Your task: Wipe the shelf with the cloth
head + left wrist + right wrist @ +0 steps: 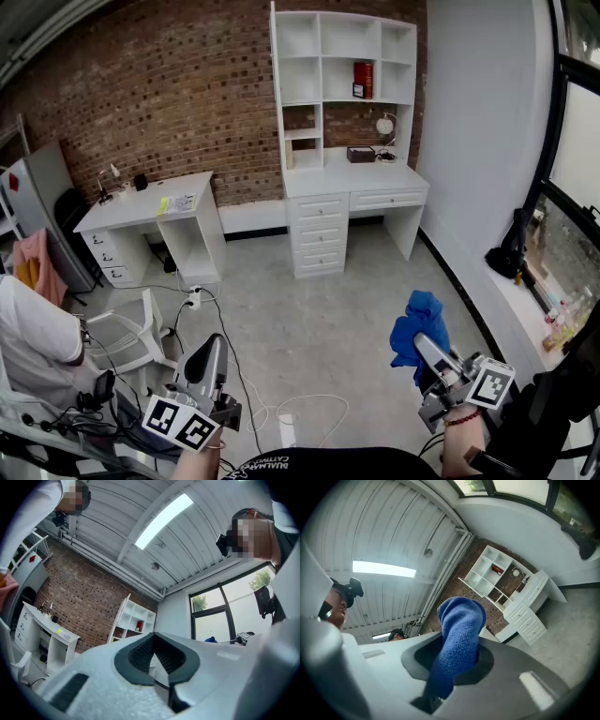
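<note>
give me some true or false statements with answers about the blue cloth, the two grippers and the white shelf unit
1. The right gripper is shut on the blue terry cloth. True.
2. The left gripper holds a second cloth. False: its jaws are together with nothing between them.
3. The blue terry cloth is pressed against the white shelf unit. False: the shelf unit stands across the room against the brick wall, well apart from the cloth.
4. A red box stands in an upper right compartment of the white shelf unit. True.
</note>
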Demonstrator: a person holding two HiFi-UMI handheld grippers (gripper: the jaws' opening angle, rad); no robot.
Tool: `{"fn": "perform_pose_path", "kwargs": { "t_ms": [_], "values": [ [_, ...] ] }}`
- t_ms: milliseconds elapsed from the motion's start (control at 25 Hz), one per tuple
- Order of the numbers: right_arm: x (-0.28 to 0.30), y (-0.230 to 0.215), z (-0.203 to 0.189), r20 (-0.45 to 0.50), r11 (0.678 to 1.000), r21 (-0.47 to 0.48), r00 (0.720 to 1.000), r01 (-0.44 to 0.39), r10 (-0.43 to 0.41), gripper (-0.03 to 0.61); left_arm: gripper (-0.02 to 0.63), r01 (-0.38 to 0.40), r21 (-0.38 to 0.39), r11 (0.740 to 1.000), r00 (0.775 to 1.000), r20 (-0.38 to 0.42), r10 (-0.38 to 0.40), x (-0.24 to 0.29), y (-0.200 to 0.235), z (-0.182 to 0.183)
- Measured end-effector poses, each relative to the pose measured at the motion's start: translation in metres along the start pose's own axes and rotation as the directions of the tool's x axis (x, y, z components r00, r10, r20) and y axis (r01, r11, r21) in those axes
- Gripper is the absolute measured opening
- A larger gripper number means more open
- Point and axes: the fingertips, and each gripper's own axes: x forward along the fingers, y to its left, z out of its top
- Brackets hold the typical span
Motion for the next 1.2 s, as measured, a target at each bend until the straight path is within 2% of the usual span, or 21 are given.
{"fn": "perform_pose_path", "kwargs": {
  "t_ms": [160, 680, 880, 1000, 1200],
  "values": [
    [0.01, -0.002, 0.003, 0.0, 1.0, -0.002, 1.0, 0.001, -0.001, 0.057, 0.002, -0.005, -0.007, 1.0, 1.0, 0.005, 0.005, 0.009, 0.011, 0.003],
    [0.022, -0.042, -0.003, -0.006, 1.0, -0.019, 1.0, 0.017, -0.017, 0.057, 0.002, -0.014, -0.016, 1.0, 1.0, 0.026, 0.014, 0.022, 0.035, -0.027],
    [0.057, -0.041, 0.015, 0.047, 0.998, 0.061, 0.999, -0.005, 0.002, 0.058, 0.002, -0.009, -0.009, 1.0, 0.999, 0.048, 0.009, 0.034, 0.063, -0.003],
    [0.076, -0.041, 0.016, 0.064, 0.998, 0.06, 0.998, -0.032, 0.028, 0.058, 0.002, 0.013, 0.026, 1.0, 0.998, 0.057, -0.014, 0.04, 0.078, 0.008],
    [0.112, -0.046, 0.004, 0.089, 0.999, 0.035, 0.996, 0.005, -0.008, 0.058, 0.002, 0.108, 0.088, 0.99, 0.994, 0.011, -0.109, 0.058, 0.105, 0.019]
  ]
}}
